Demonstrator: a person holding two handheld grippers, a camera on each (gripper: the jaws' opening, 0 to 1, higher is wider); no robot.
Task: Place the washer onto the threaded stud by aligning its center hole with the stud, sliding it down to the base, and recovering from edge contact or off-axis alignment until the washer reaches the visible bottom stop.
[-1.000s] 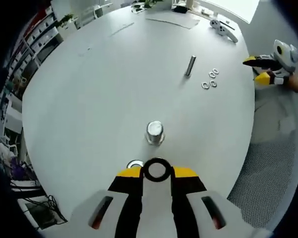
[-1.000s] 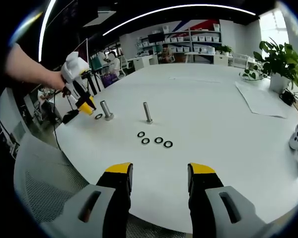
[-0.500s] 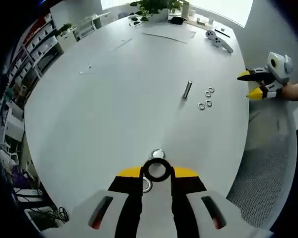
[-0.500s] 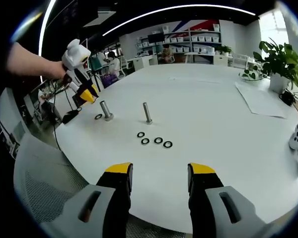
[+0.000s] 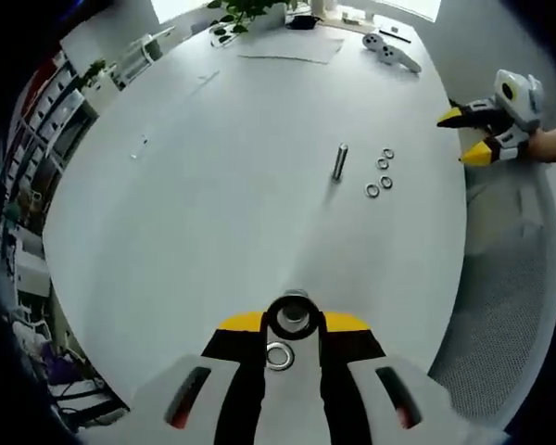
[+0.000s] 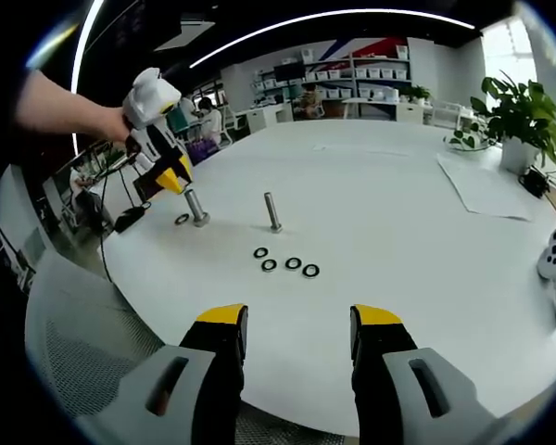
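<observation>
The left hand-held gripper [image 5: 292, 324] pinched a dark ring, the washer [image 5: 292, 316], by its rim between its yellow tips at the bottom middle of the left gripper view. Just past the washer the top of the threaded stud [image 5: 296, 298] peeked out, so the hole seemed to sit right over it, though the view there was too tight to be sure. A second ring, the loose washer [image 5: 279, 356], lay on the white worktop [image 5: 213, 185] lower down between the jaws. In the right gripper view the same stud [image 6: 196, 206] stood at the left side, right under the left hand-held gripper [image 6: 171, 176]. The right hand-held gripper [image 6: 299, 324] was spread wide with nothing in it, at the bottom of its own view. Another stud [image 6: 271, 211] stood near the middle, with four spare washers [image 6: 285, 264] in a row below it. The washer looked small, light, hard and smooth, so it could slip or tip; holding it by the outer edge kept the hole free.
</observation>
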